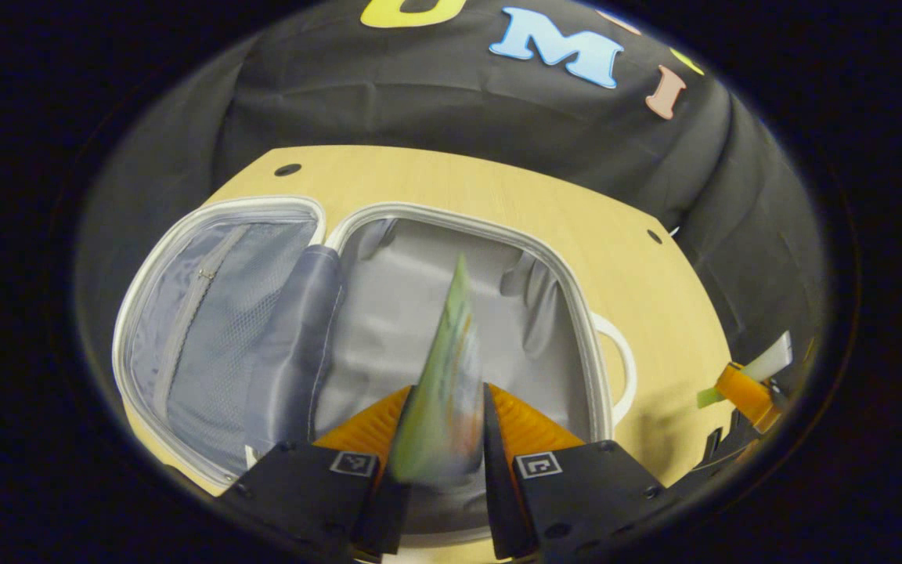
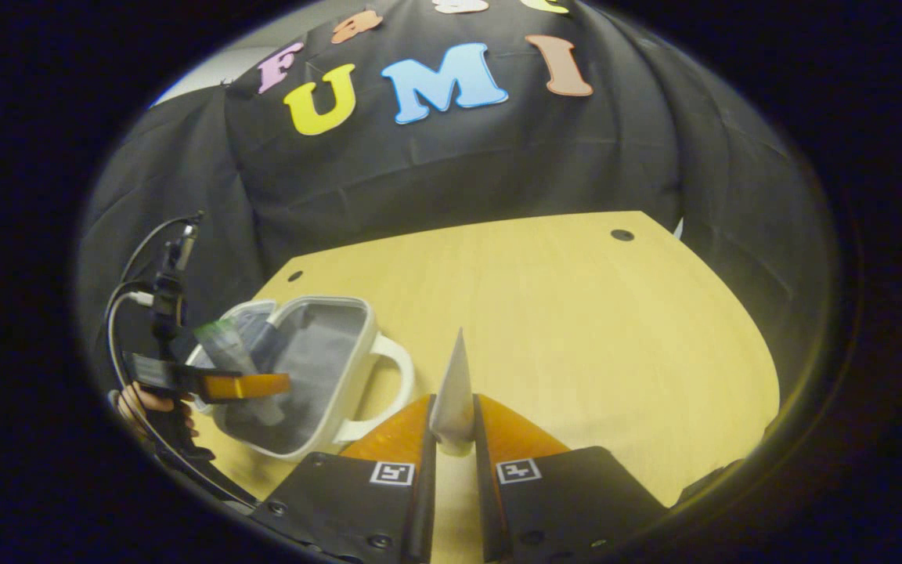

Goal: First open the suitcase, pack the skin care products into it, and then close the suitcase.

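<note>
Packing step: your left gripper point(image 1: 445, 427), pinching a green tube point(image 1: 445, 376), hovers above the open suitcase point(image 1: 498, 235); lower, release, while your right gripper point(image 2: 453, 439) clamps a white tube point(image 2: 455, 392).

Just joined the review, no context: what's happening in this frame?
A person is packing skin care tubes into the open suitcase on the wooden table. The left gripper holds a green tube over the suitcase's grey-lined half. The right gripper holds a white tube over the table beside the suitcase.
</note>
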Tool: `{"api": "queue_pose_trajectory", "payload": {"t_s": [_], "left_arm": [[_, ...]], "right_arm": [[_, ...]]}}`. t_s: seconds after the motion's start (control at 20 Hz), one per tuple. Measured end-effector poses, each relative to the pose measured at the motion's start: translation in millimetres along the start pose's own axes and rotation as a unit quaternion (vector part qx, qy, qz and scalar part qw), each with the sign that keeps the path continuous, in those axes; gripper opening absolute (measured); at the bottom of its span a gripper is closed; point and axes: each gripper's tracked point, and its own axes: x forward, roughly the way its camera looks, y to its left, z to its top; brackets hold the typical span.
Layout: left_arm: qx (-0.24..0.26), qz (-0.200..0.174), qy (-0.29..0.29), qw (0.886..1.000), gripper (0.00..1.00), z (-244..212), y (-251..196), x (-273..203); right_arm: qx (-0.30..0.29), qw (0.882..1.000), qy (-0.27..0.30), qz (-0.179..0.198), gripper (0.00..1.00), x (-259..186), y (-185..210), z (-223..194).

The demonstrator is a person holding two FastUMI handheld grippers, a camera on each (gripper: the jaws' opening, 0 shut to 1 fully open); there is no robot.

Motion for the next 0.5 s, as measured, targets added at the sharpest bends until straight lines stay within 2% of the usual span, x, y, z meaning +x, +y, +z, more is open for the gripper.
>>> {"api": "queue_pose_trajectory", "payload": {"t_s": [0.05, 0.1, 0.15, 0.2, 0.25, 0.3, 0.4, 0.5], "left_arm": [[0.012, 0.003, -0.009, 1.0, 0.65, 7, 4, -3], [0.028, 0.014, -0.019, 0.999, 0.66, 12, 13, -8], [0.04, 0.024, -0.036, 0.998, 0.87, 20, 22, -14], [0.047, 0.029, -0.054, 0.997, 0.97, 28, 29, -23], [0.047, 0.028, -0.071, 0.996, 0.98, 33, 34, -33], [0.043, 0.027, -0.088, 0.995, 0.98, 39, 42, -45], [0.025, 0.035, -0.121, 0.992, 0.98, 46, 66, -70], [0.0, 0.059, -0.147, 0.987, 0.97, 54, 111, -95]], "right_arm": [[0.001, 1.0, 0.0, 0.012, 0.23, -1, 18, 2], [0.002, 1.0, 0.0, 0.026, 0.23, 1, 36, 2], [-0.001, 0.999, 0.001, 0.04, 0.23, 4, 53, 3], [-0.008, 0.999, 0.007, 0.051, 0.23, 8, 68, 0], [-0.014, 0.998, 0.013, 0.063, 0.19, 13, 82, -3], [-0.018, 0.997, 0.022, 0.077, 0.23, 19, 97, -7], [-0.027, 0.993, 0.04, 0.107, 0.23, 31, 126, -17], [-0.05, 0.989, 0.064, 0.126, 0.23, 51, 147, -33]]}}
